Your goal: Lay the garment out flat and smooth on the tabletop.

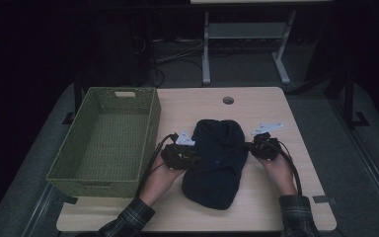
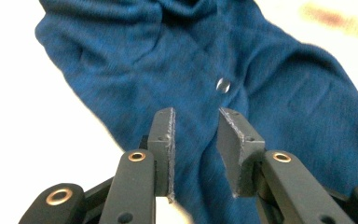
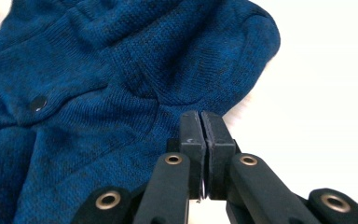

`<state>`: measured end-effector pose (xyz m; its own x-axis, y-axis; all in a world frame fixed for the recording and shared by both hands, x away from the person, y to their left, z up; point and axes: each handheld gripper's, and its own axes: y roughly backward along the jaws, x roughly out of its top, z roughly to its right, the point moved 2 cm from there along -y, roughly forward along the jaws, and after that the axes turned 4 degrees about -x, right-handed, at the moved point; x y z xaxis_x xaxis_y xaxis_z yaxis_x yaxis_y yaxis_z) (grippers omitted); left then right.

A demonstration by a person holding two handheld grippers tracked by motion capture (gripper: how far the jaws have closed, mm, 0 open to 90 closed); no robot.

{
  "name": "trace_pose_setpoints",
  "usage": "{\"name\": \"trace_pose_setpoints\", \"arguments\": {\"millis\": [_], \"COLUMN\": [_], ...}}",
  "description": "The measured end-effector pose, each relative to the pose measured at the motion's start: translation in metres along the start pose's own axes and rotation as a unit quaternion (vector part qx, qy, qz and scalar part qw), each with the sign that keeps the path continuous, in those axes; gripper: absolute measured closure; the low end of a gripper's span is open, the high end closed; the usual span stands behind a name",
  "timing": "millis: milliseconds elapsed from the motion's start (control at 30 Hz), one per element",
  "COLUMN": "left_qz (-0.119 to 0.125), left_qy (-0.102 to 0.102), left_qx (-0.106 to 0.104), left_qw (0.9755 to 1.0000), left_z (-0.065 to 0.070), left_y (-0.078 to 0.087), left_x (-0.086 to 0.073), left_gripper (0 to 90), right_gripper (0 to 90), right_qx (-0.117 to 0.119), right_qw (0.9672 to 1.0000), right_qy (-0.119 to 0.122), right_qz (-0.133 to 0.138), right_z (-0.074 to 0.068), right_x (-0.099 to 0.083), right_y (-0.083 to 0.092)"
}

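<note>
A dark blue knitted garment [image 1: 214, 160] lies folded in a bundle on the middle of the wooden table [image 1: 266, 207]. My left gripper [image 1: 190, 157] sits at its left edge. In the left gripper view the jaws [image 2: 196, 114] stand apart over the blue knit [image 2: 121, 56], just short of a small button [image 2: 223, 85], and the pads do not press on the cloth. My right gripper [image 1: 250, 147] is at the garment's right edge. In the right gripper view its jaws [image 3: 200, 114] are shut pad to pad in front of the knit [image 3: 98, 70], with nothing seen between them.
A green woven basket [image 1: 150, 128] with nothing in it stands at the table's left side, close to my left hand. A round cable hole [image 1: 228, 100] sits near the far edge. Beyond the table, a metal frame [image 1: 206, 49] and cables lie on the dark floor.
</note>
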<state>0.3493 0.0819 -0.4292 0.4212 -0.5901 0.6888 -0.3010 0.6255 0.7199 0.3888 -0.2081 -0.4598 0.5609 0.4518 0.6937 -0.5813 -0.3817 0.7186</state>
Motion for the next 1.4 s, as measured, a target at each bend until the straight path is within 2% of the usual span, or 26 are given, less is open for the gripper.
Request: {"name": "trace_pose_setpoints", "arguments": {"millis": [100, 200, 300, 433, 467, 533, 633, 767, 900, 967, 1033, 1133, 1267, 1400], "left_qz": [-0.005, -0.011, -0.017, -0.027, -0.031, -0.039, -0.05, -0.065, -0.072, -0.076, -0.075, -0.075, -0.075, -0.078], "left_qy": [-0.004, -0.01, -0.019, -0.028, -0.03, -0.037, -0.043, -0.047, -0.054, -0.056, -0.055, -0.051, -0.046, -0.043], "left_qx": [-0.008, -0.018, -0.026, -0.031, -0.029, -0.025, -0.018, -0.009, 0.0, 0.003, 0.003, 0.003, 0.005, 0.006], "left_qw": [0.9999, 0.9997, 0.9993, 0.9988, 0.9987, 0.9982, 0.9977, 0.9968, 0.9959, 0.9955, 0.9957, 0.9959, 0.9961, 0.996], "left_z": [0.004, 0.012, 0.02, 0.027, 0.028, 0.03, 0.032, 0.031, 0.033, 0.033, 0.033, 0.031, 0.029, 0.029], "left_y": [-0.004, -0.01, -0.014, -0.018, -0.019, -0.021, -0.026, -0.032, -0.036, -0.037, -0.037, -0.037, -0.036, -0.035], "left_x": [-0.001, -0.002, -0.003, -0.005, -0.006, -0.01, -0.016, -0.022, -0.024, -0.025, -0.025, -0.026, -0.026, -0.026], "left_gripper": [65.9, 64.9, 62.6, 54.5, 53.1, 50.7, 50.1, 50.2, 51.2, 51.6, 51.8, 52.4, 52.7, 52.7], "right_gripper": [85.6, 73.0, 66.2, 62.2, 62.2, 62.1, 60.5, 58.7, 61.4, 68.6, 79.9, 86.2, 87.1, 87.1], "right_qx": [-0.011, -0.018, -0.009, 0.024, 0.037, 0.047, 0.072, 0.099, 0.112, 0.118, 0.119, 0.113, 0.095, 0.064], "right_qw": [0.9999, 0.9997, 0.9992, 0.9975, 0.9969, 0.9962, 0.9944, 0.9923, 0.9918, 0.9913, 0.9916, 0.9926, 0.9948, 0.9977], "right_qy": [-0.004, -0.016, -0.032, -0.054, -0.057, -0.055, -0.056, -0.061, -0.06, -0.058, -0.05, -0.044, -0.037, -0.017], "right_qz": [-0.004, 0.012, 0.02, 0.039, 0.041, 0.05, 0.054, 0.043, 0.014, 0.001, -0.009, -0.011, 0.002, 0.013], "right_z": [0.01, 0.013, 0.012, 0.003, 0.001, -0.008, -0.024, -0.04, -0.052, -0.055, -0.056, -0.054, -0.049, -0.045], "right_x": [-0.003, -0.005, -0.009, -0.023, -0.026, -0.032, -0.042, -0.052, -0.062, -0.064, -0.064, -0.064, -0.061, -0.05], "right_y": [0.002, 0.009, 0.023, 0.047, 0.051, 0.06, 0.065, 0.065, 0.058, 0.054, 0.051, 0.052, 0.063, 0.077]}}
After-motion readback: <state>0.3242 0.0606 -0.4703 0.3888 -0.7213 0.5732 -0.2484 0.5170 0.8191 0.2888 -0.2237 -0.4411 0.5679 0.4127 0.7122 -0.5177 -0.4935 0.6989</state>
